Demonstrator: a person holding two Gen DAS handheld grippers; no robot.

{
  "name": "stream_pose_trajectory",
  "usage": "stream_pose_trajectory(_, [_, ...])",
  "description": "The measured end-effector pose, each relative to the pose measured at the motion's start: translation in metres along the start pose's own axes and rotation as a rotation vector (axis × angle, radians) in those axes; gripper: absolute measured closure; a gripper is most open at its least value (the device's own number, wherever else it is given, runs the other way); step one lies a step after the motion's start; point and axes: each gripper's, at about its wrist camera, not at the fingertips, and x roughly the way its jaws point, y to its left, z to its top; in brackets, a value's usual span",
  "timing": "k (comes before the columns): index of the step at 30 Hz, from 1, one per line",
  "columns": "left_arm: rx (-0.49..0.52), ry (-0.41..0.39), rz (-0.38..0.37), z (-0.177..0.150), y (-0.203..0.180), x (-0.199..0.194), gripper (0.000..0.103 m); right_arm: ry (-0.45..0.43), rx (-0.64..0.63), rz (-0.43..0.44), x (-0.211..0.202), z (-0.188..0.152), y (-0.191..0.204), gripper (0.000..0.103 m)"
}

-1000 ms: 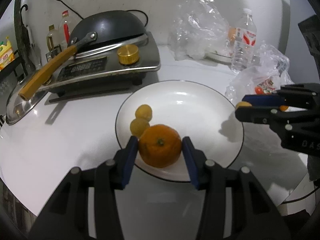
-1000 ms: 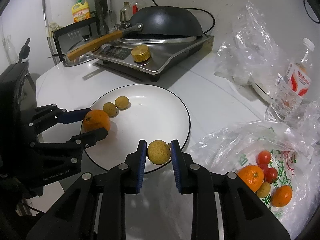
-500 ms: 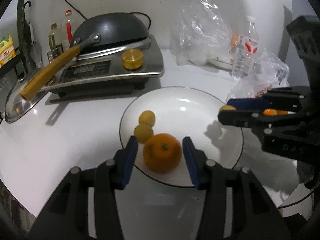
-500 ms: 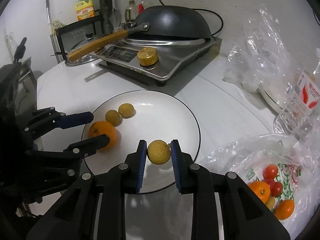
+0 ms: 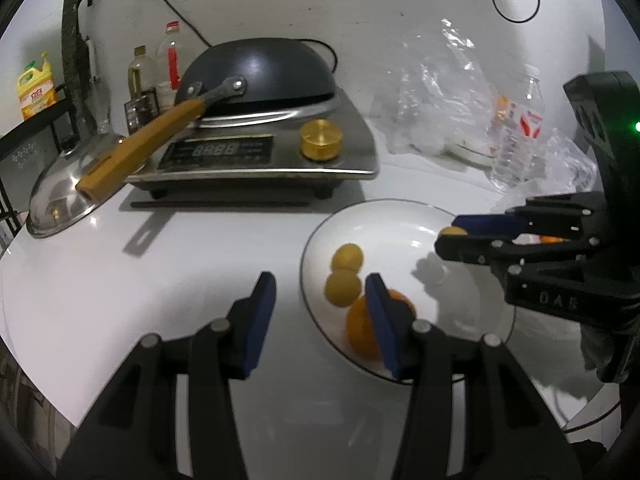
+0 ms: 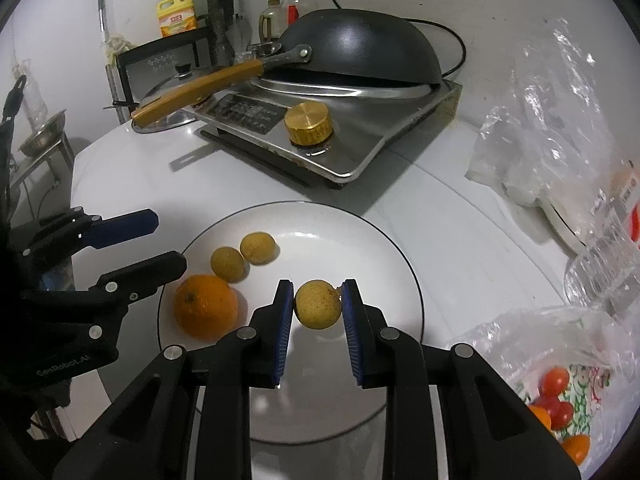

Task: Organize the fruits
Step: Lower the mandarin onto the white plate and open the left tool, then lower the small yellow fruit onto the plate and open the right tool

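Right gripper [image 6: 318, 306] jaws pinching the small round yellow-brown fruit [image 6: 318, 304], held over the near half of the white round black-rimmed plate [image 6: 400, 264], bare plate directly below. Left gripper [image 5: 320, 300] jaws spread, empty, off the plate's left edge; round orange [image 6: 206, 306] lies on the plate.

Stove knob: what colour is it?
Brass-gold, on the steel stove; the knob shows best in the right wrist view.
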Motion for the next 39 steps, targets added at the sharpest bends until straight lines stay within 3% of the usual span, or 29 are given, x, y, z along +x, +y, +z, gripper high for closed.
stream_pose_trajectory(24, [-0.064,0.039,0.01,-0.002,0.028,0.022,0.055,0.019,0.012,0.05,0.052,0.031,0.004,0.076])
stream_pose_trajectory(39, [-0.069,0.044,0.01,-0.005,0.028,0.02,0.055,0.025,0.055,0.08,0.058,0.036,0.002,0.076])
